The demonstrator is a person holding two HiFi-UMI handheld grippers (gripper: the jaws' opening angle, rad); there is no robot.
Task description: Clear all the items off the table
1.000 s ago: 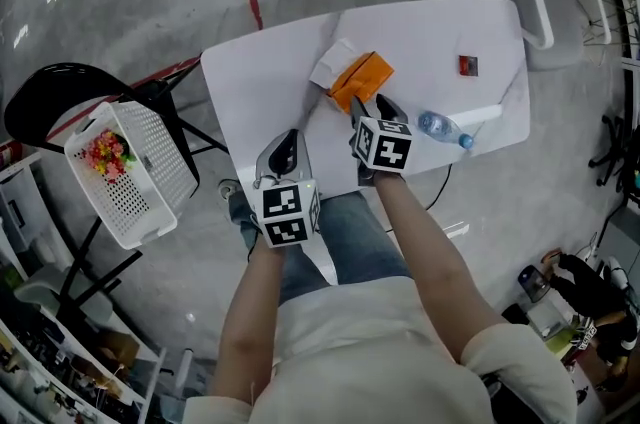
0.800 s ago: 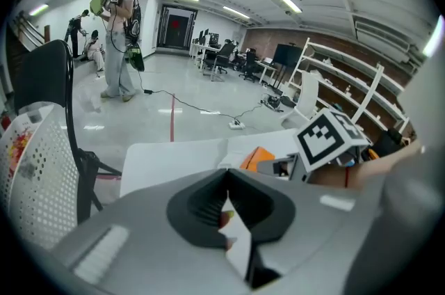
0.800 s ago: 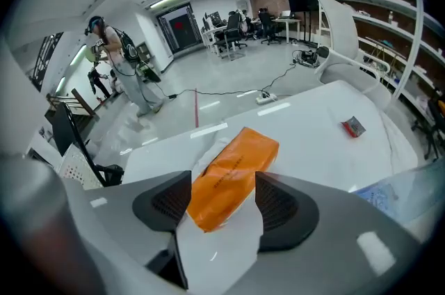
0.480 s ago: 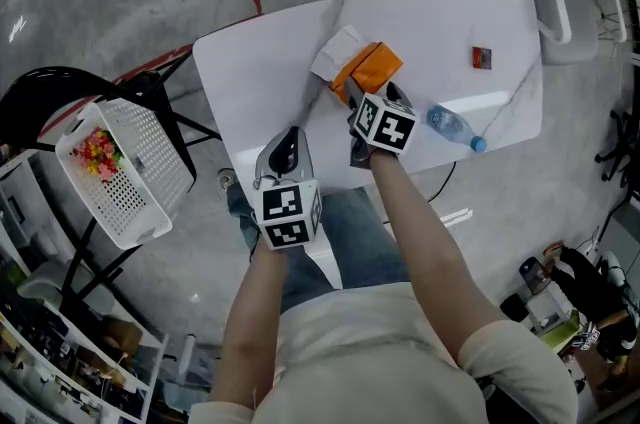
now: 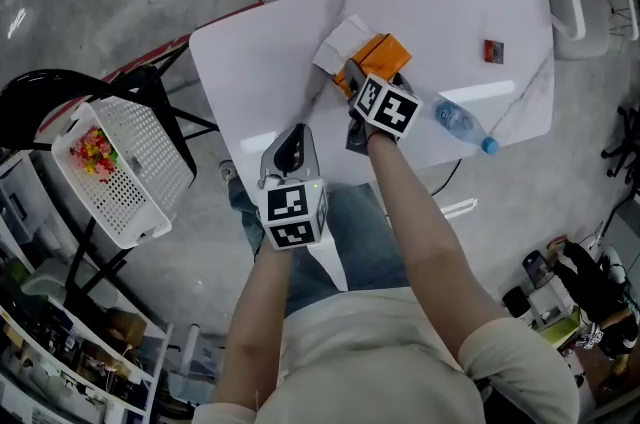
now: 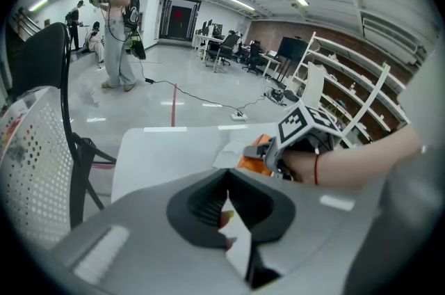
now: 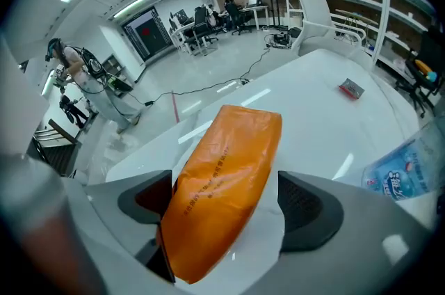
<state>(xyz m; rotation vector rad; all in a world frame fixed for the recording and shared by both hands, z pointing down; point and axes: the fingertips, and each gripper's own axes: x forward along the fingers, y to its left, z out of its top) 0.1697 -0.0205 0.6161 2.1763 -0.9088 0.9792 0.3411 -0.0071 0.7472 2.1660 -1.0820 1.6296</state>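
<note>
A basket left of the closed left claw held colourful bits; the right claw's just-widened jaws flanked an orange packet, its print visible only in that claw's view.

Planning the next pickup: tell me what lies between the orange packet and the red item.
Only bare table lies between the packet and the red item, as the head view shows.
</note>
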